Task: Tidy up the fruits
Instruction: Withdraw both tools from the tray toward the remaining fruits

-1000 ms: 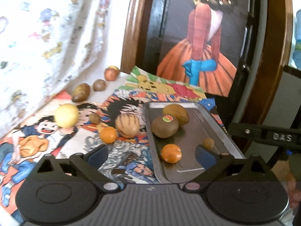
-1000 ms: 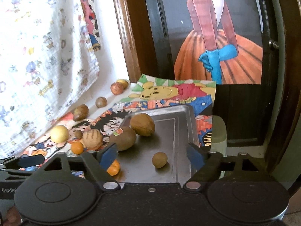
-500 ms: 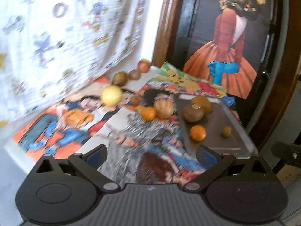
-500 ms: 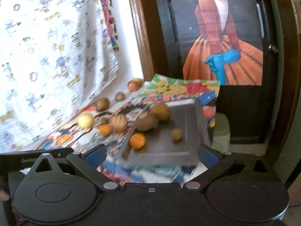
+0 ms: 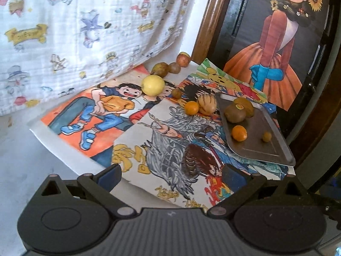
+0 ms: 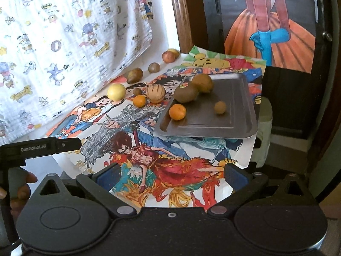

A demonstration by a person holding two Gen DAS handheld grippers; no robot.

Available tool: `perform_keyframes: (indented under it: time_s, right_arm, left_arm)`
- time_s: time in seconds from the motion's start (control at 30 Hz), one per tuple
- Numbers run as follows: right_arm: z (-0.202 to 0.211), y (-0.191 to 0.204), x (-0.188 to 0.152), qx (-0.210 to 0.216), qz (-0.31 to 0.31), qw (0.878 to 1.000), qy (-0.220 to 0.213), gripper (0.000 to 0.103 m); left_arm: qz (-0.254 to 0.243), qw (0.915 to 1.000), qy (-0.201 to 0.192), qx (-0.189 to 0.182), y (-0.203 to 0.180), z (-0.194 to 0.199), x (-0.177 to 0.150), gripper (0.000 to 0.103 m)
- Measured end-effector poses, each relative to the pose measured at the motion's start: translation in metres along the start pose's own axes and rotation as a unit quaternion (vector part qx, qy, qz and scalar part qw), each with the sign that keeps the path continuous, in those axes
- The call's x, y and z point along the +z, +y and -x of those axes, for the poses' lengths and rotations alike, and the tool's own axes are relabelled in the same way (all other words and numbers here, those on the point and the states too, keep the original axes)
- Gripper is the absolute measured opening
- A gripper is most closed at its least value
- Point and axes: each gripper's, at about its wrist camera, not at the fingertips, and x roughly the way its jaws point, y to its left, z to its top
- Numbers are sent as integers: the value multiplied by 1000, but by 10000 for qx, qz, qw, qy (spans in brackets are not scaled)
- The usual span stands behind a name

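Left gripper [image 5: 171, 176] and right gripper [image 6: 171, 175]: jaws spread wide, empty, both pulled back since earlier frames. Flat grey metal tray [image 6: 236, 115] ahead of right gripper holds two fuzzy brown kiwis [image 6: 185, 92], smooth orange mandarin [image 6: 177, 112], small tan ball. Glossy yellow round fruit [image 5: 153, 85] far ahead-left on colourful paper drawings [image 5: 166, 140].

Illumination is soft daylight diffused through the white patterned curtain [image 5: 85, 32] at upper left, leaving the dark door [image 6: 287, 98] side dim. The metal tray [image 6: 232, 125] shows mild sheen and casts short shadows. Both views are sharp centrally, with fisheye bending and black vignetted corners.
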Motion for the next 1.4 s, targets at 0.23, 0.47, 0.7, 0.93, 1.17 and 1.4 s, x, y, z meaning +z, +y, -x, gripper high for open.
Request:
perform_keyframes:
  time_s: [0.23, 0.47, 0.7, 0.93, 1.17, 1.4]
  right_arm:
    - [-9, 7, 12, 376, -1, 9984, 433, 102]
    - [-23, 28, 34, 574, 292, 9966, 510, 102]
    - [-46, 35, 114, 1697, -1067, 9760, 855, 102]
    - [-100, 59, 199, 2129, -985, 9666, 1035, 102]
    - [-176, 56, 211, 1651, -408, 9747, 1450, 102]
    - [-243, 23, 204, 1500, -651, 9729, 1634, 95]
  left_arm:
    - [74, 9998, 24, 165, 15, 7, 6, 102]
    - [-110, 9987, 146, 486, 30, -1, 19, 102]
    - [-426, 9966, -181, 678, 41, -5, 58, 102]
    - [-971, 9916, -600, 611, 39, -28, 93, 103]
    - [-1585, 9855, -563, 201, 28, -88, 106, 103]
    - [-2021, 9775, -601, 46, 23, -151, 122, 102]
